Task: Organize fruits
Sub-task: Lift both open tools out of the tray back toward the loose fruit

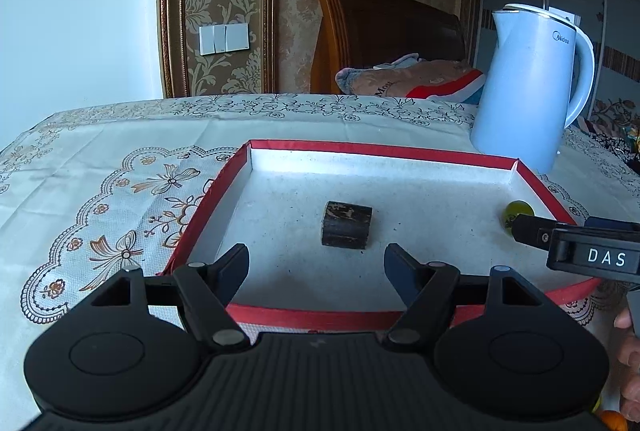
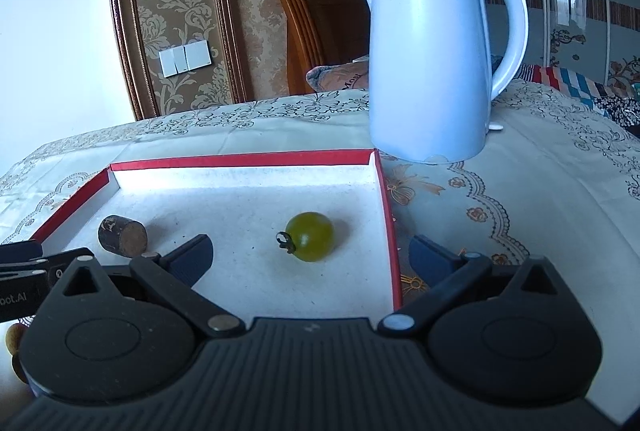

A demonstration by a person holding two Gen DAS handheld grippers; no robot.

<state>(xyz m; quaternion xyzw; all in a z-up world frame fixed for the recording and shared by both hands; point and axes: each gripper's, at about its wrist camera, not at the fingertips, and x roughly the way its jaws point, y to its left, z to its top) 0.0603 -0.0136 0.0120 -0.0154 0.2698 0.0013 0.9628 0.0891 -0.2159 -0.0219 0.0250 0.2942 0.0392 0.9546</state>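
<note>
Desk cover: a cream lace-patterned cloth (image 1: 120,191) is lying over the desk, reaching the far edge.
Tray: a shallow cardboard tray with red rim and white floor (image 1: 360,148) is sitting on the cloth, both grippers hanging over its near side.
Left hand-held gripper: the black left hand-held gripper (image 1: 316,263) is hovering above the tray's near floor, jaws standing well apart, nothing between them.
Dark block: a short dark brown cylinder of wood or bark (image 1: 346,224) is lying on its side on the tray floor, just beyond the left gripper's fingertips, apart from them.
Fruit: a small round green tomato with a dried stem (image 2: 311,236) is resting on the tray floor near the right wall, well apart from the dark block.
Right hand-held gripper: the black right hand-held gripper (image 2: 310,255) is hovering with jaws spread wide, one finger over the tray, the other outside its right wall; the tomato is lying just ahead, untouched.
Kettle: a pale blue electric kettle with a curved handle (image 2: 428,63) is standing upright on the cloth beyond the tray's far right corner.
</note>
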